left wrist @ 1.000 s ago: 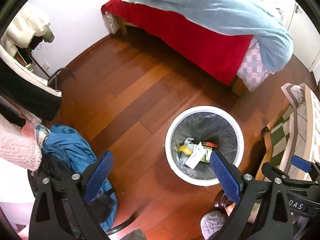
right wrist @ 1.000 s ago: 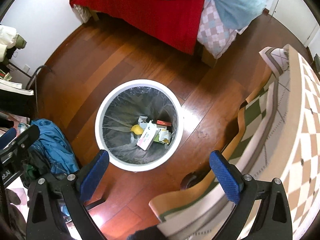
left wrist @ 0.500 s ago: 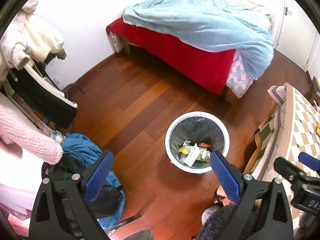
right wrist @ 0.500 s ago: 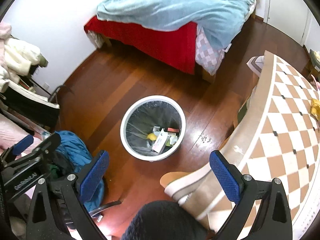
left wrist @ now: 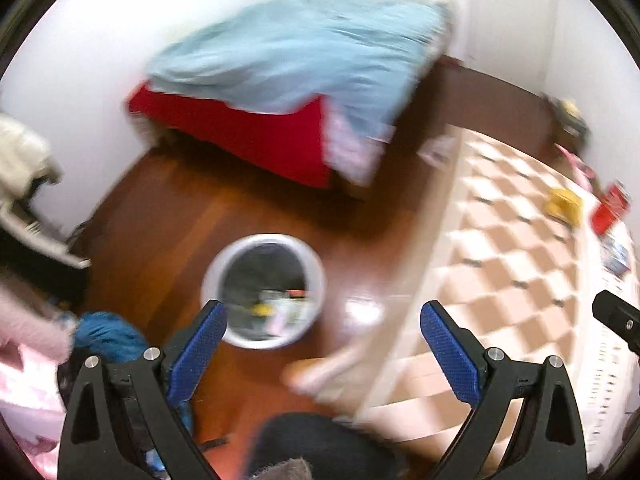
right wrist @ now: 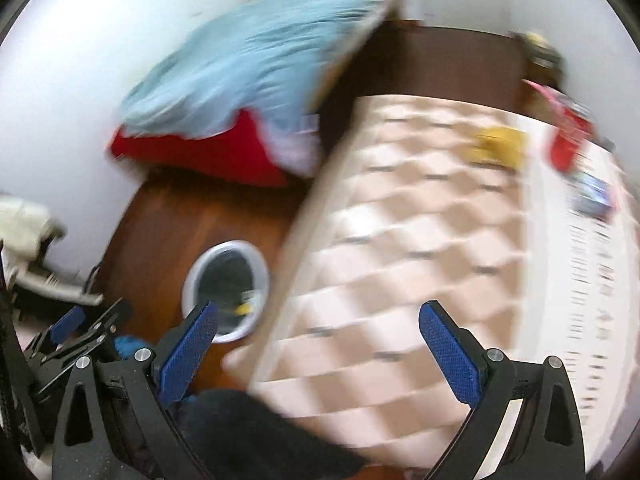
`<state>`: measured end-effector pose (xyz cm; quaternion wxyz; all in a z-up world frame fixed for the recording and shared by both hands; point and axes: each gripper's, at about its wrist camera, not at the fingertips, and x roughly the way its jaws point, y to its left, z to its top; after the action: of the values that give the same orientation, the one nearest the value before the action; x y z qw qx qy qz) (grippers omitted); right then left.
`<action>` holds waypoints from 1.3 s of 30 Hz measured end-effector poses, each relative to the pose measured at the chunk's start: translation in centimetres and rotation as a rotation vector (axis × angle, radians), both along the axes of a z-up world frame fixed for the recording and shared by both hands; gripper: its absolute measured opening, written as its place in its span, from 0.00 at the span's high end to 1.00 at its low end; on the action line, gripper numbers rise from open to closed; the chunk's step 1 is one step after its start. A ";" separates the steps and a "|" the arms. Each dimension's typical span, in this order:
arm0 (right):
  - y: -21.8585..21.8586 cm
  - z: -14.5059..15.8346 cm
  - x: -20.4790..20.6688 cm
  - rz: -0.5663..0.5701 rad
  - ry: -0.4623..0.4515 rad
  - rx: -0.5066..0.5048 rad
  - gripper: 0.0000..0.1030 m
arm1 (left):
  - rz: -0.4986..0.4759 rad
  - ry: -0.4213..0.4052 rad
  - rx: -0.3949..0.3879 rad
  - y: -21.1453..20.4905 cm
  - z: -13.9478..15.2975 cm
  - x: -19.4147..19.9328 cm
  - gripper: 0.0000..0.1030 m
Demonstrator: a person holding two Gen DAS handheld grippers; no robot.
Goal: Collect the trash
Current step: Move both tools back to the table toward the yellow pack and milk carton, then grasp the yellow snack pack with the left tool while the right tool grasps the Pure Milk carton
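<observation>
Both views are motion-blurred. A white round trash bin (left wrist: 216, 272) with a dark liner stands on the wood floor and holds several scraps; it also shows in the right wrist view (right wrist: 192, 276). My left gripper (left wrist: 322, 344) is open and empty, high above the bin. My right gripper (right wrist: 318, 344) is open and empty over the checkered table (right wrist: 420, 240). On the table's far side lie a yellow crumpled item (right wrist: 498, 146), a red packet (right wrist: 568, 144) and a small blue item (right wrist: 592, 196); the yellow item (left wrist: 564, 204) and the red packet (left wrist: 610, 208) also show in the left wrist view.
A bed (left wrist: 256, 136) with a red sheet and light blue blanket stands at the back. Blue clothing (left wrist: 104, 336) lies on the floor at left, beside a rack with clothes (left wrist: 24, 168). The table edge (left wrist: 424, 264) runs just right of the bin.
Both grippers have risen and swung to the right, away from the bin toward the checkered table. The bin looks smaller and further left. Both grippers stay open.
</observation>
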<state>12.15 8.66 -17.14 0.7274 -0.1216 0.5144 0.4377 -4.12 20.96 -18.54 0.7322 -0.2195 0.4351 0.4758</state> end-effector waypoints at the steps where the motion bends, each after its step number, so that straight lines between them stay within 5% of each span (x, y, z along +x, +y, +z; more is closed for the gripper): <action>1: -0.8 -0.2 2.0 -0.033 -0.001 -0.016 0.01 | -0.023 0.005 -0.012 -0.3 -0.6 2.1 0.04; 9: -8.1 -4.8 21.5 -0.311 -0.043 -0.182 0.01 | -0.156 0.017 -0.127 -0.7 -5.6 20.1 0.04; 15: -7.6 -8.1 29.5 -0.333 -0.058 -0.198 0.00 | -0.247 -0.005 -0.149 0.7 -6.4 29.1 0.04; 24: -4.6 -12.3 33.7 -0.328 -0.045 -0.226 0.00 | -0.349 0.046 -0.251 2.6 -10.7 37.9 0.04; 30: -3.9 -13.8 34.4 -0.334 -0.022 -0.241 0.00 | -0.399 0.039 -0.309 2.2 -12.4 39.6 0.05; 31: -4.0 -13.9 34.4 -0.337 -0.024 -0.241 0.00 | -0.404 0.037 -0.307 2.0 -12.4 39.7 0.08; 33: -4.6 -13.8 34.3 -0.349 -0.021 -0.222 0.08 | -0.424 0.019 -0.308 1.6 -12.1 39.4 0.46; 34: -4.9 -13.7 34.2 -0.355 -0.017 -0.213 0.08 | -0.425 0.021 -0.311 1.5 -12.0 39.3 0.52; 39: -6.5 -12.4 33.2 -0.358 -0.040 -0.182 0.08 | -0.440 0.021 -0.304 1.0 -11.6 37.9 0.53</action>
<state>45.32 2.12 -29.49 0.7897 -0.1023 0.5506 0.2505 33.82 21.93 -30.10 0.7721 -0.2224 0.5463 0.2366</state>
